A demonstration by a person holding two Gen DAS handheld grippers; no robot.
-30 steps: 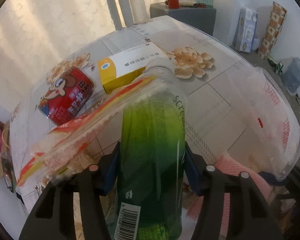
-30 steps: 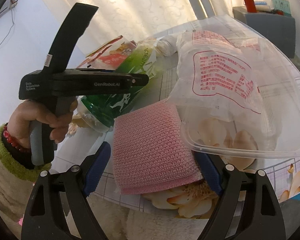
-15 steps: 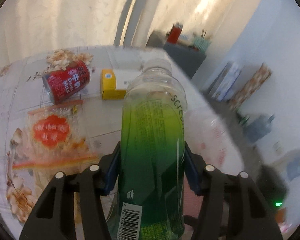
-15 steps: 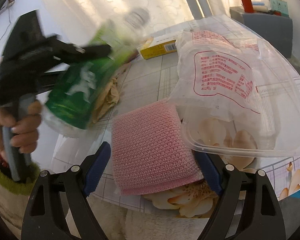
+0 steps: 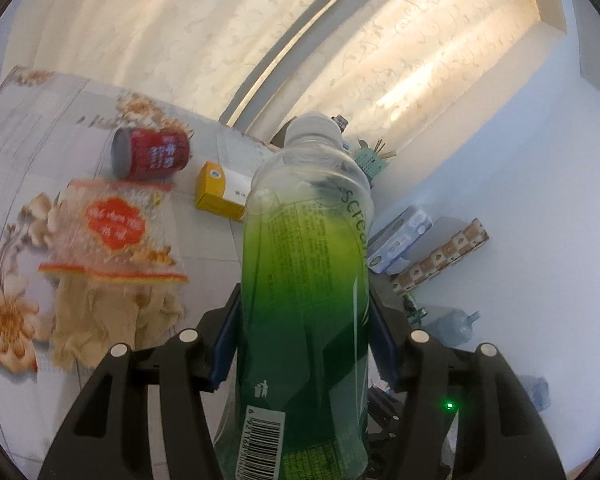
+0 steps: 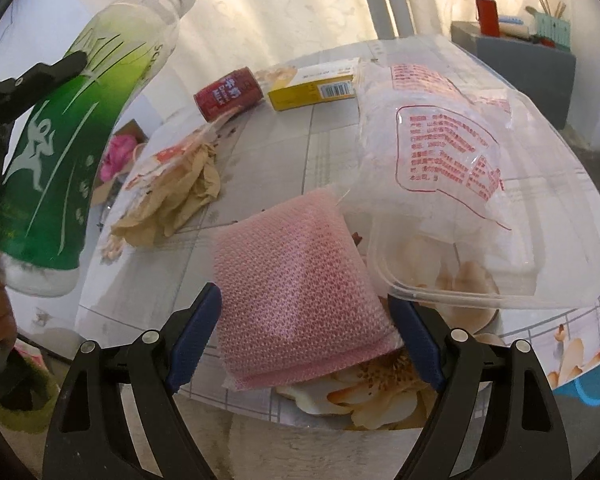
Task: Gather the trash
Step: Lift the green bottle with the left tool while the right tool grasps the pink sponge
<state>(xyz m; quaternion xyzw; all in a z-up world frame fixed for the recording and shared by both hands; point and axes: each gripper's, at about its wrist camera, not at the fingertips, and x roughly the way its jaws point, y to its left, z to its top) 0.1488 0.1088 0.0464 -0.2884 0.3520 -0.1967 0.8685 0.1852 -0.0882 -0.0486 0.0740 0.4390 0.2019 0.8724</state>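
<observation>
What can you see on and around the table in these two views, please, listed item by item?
bottle: one, green, clamped in the left gripper, off the table
can: one, red, lying at the far side
box: one, yellow and white, beside the can
wrapper: one, clear with red print, on crumpled paper
paper: one, tan, crumpled
sponge: one, pink, between the right gripper's fingers
container: one, clear, holding a printed bag
left gripper: black
right gripper: black
</observation>
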